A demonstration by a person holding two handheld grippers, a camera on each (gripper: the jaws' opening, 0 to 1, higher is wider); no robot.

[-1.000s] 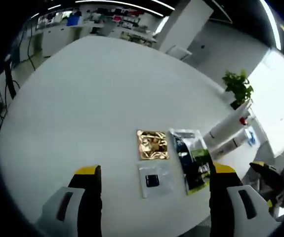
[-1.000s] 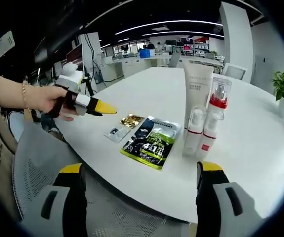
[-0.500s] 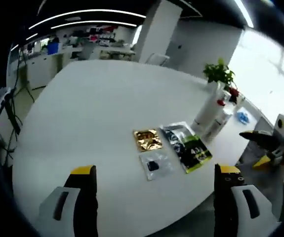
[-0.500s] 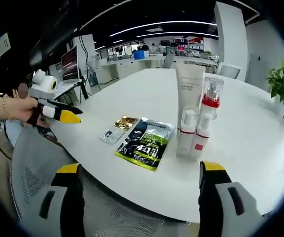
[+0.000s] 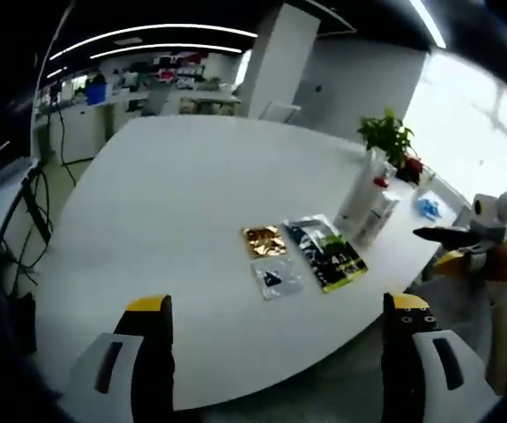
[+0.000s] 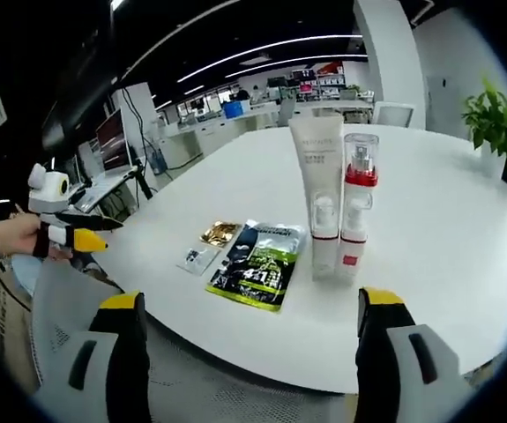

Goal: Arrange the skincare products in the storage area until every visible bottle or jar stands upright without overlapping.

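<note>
While off the white table (image 6: 465,220), both grippers, left gripper (image 5: 275,352) and right gripper (image 6: 246,348), gape empty; sachets (image 6: 253,269) at 9 o'clock of upright bottles (image 6: 334,220).

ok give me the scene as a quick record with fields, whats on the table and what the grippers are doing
surface: white table
upright items: white tube; red-collared pump bottle; two small pump bottles in front of them, close together
flat items: black-and-green pouch; gold sachet; clear sachet
background: potted plant
left gripper: held off the table's edge, holding nothing
right gripper: open, empty, short of the table
</note>
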